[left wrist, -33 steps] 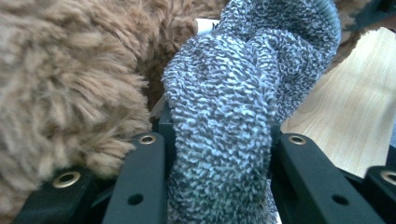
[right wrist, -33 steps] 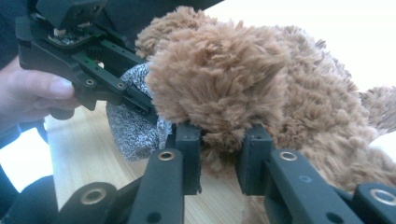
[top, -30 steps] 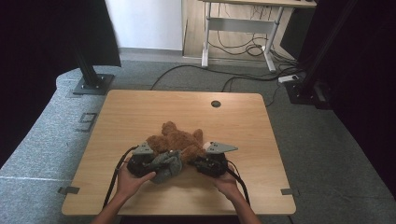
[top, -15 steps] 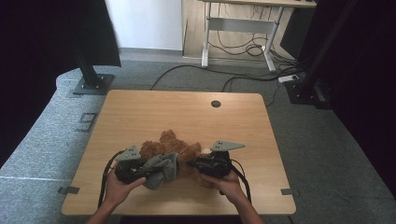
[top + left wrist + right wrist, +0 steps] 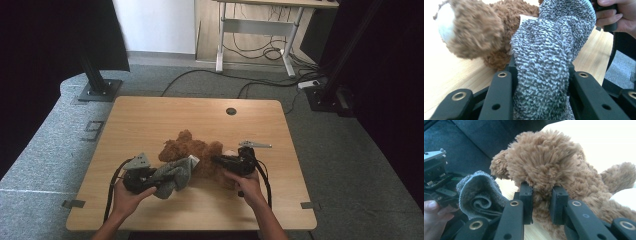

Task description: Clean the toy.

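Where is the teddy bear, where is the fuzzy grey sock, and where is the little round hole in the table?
teddy bear [image 5: 192, 148]: high view, on its brown body.
grey sock [image 5: 544, 62]: left gripper view, on the knit middle between the jaws.
round hole [image 5: 230, 111]: high view, on the dark hole near the table's far edge.

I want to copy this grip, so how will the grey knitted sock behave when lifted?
Probably floppy: the grey knitted sock bunches and folds between the left gripper jaws. Likely light, since it droops loosely beside the teddy bear. Its fuzzy knit should resist slipping.
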`<state>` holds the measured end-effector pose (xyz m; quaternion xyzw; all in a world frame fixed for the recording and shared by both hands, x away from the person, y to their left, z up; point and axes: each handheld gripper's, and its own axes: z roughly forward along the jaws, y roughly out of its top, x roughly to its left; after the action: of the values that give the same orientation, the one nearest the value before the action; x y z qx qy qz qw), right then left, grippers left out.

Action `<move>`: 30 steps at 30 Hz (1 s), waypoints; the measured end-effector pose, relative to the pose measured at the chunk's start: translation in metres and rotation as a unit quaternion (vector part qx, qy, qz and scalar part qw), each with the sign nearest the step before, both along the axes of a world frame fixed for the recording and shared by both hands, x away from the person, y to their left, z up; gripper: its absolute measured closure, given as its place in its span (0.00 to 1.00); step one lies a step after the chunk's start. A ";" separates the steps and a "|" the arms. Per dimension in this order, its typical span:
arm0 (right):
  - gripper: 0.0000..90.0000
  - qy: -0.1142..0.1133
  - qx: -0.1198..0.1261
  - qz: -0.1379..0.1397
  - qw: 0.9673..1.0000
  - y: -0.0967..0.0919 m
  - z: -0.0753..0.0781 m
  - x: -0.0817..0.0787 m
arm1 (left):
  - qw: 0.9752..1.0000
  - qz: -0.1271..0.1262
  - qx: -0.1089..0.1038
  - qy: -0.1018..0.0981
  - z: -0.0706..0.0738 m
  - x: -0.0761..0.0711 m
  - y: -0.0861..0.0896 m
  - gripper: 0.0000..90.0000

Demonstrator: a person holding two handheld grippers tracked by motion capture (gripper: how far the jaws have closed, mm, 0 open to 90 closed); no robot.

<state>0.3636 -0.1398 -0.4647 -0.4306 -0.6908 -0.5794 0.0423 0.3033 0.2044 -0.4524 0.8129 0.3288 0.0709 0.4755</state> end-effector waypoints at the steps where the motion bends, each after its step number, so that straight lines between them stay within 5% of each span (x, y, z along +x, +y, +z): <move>1: 0.85 0.001 -0.001 0.001 1.000 0.000 0.000 0.000 | 1.000 0.000 0.002 0.000 0.000 0.000 0.000 0.72; 13: 0.89 -0.001 0.012 0.058 0.998 0.013 0.007 -0.020 | 1.000 0.007 0.001 0.000 -0.003 0.001 0.006 0.72; 30: 0.89 -0.006 0.018 0.047 0.999 0.007 0.001 -0.019 | 1.000 0.025 0.012 -0.001 -0.010 -0.001 0.021 0.72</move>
<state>0.3447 -0.1325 -0.4634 -0.3928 -0.7003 -0.5916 0.0728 0.3021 0.2259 -0.4624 0.8099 0.3477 0.0877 0.4642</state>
